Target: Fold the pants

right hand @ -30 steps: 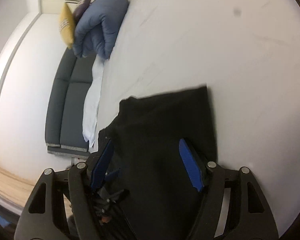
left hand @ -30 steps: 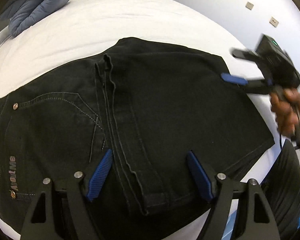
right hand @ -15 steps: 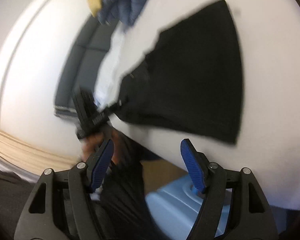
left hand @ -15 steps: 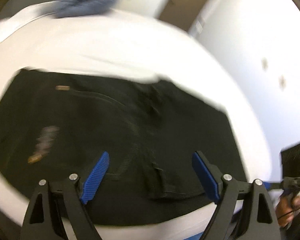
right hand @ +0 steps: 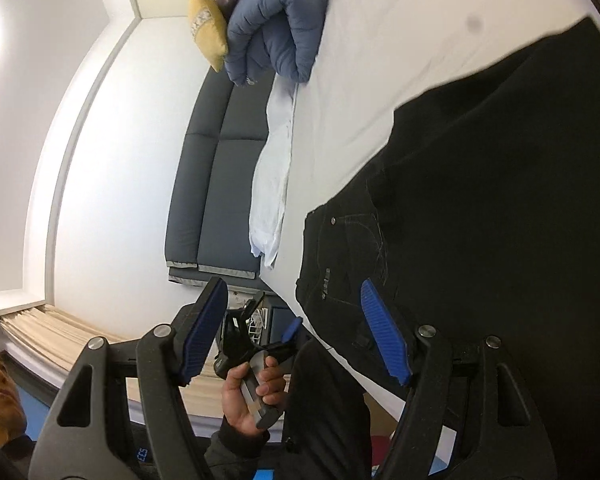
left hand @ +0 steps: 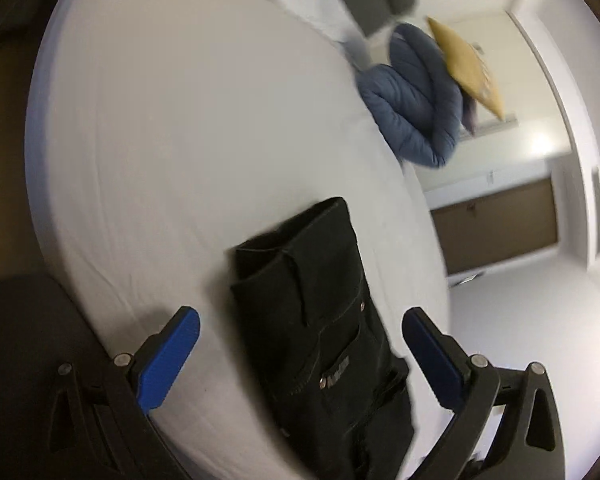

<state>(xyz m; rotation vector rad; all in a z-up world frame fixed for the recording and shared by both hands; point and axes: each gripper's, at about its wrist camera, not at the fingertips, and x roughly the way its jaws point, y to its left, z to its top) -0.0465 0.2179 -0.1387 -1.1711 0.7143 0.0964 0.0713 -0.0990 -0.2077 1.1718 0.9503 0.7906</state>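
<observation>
Black denim pants (left hand: pixel 324 320) lie folded on a white bed (left hand: pixel 180 140); they also show in the right wrist view (right hand: pixel 480 184). My left gripper (left hand: pixel 300 356) is open and empty, hovering above the waistband end with its blue pads either side of the fabric. My right gripper (right hand: pixel 296 332) is open and empty, off the bed's near edge, beside the pants' pocket corner. The left gripper also shows in the right wrist view (right hand: pixel 268 332), held in a hand below the bed edge.
A rolled blue duvet (left hand: pixel 416 104) and a yellow cushion (left hand: pixel 468 68) sit at the head of the bed. A grey sofa (right hand: pixel 216 184) stands beside the bed, with a white sheet (right hand: pixel 272 184) hanging between them. A brown door (left hand: pixel 496 228) is beyond.
Both grippers pulled back from the pants and swung round. The left view turned from across the pants to along them; the right gripper moved off the bed's edge.
</observation>
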